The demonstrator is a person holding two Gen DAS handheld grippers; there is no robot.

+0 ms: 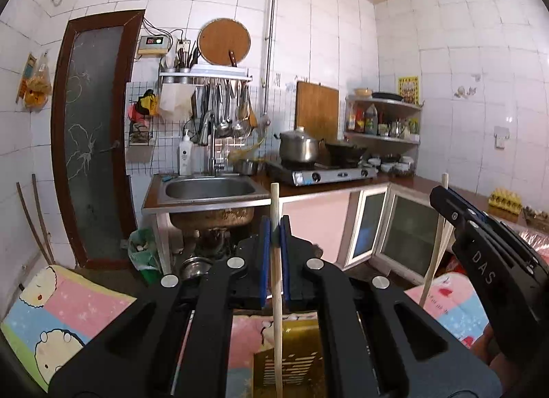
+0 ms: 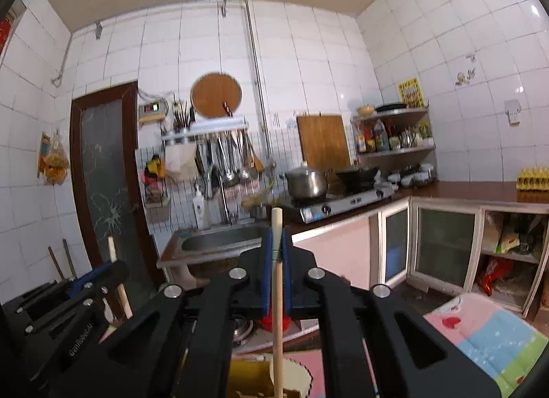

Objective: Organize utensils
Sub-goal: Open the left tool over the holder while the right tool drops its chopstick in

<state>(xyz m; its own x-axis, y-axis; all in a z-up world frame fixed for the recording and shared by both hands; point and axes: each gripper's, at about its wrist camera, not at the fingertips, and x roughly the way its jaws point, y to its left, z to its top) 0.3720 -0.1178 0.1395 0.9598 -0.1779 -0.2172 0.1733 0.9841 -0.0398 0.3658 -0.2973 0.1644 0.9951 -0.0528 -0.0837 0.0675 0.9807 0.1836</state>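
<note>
My left gripper [image 1: 273, 238] is shut on a pale wooden chopstick [image 1: 276, 281] that stands upright between its blue pads, its top end above the fingertips. Its lower end reaches down over a gold slotted holder [image 1: 291, 356]. My right gripper [image 2: 276, 250] is shut on a second wooden chopstick [image 2: 277, 298], also upright. The right gripper also shows at the right of the left wrist view [image 1: 480, 247], and the left gripper at the lower left of the right wrist view [image 2: 79, 295]. Both are raised above a cartoon-print cloth [image 1: 61, 308].
A steel sink [image 1: 209, 188] with a tap, a wall rack of hanging ladles [image 1: 223, 109], a gas stove with a steel pot [image 1: 300, 147] and a wok stand ahead. A corner shelf with bottles [image 1: 381, 120], an egg tray [image 2: 533, 180] and glass cupboard doors are at the right.
</note>
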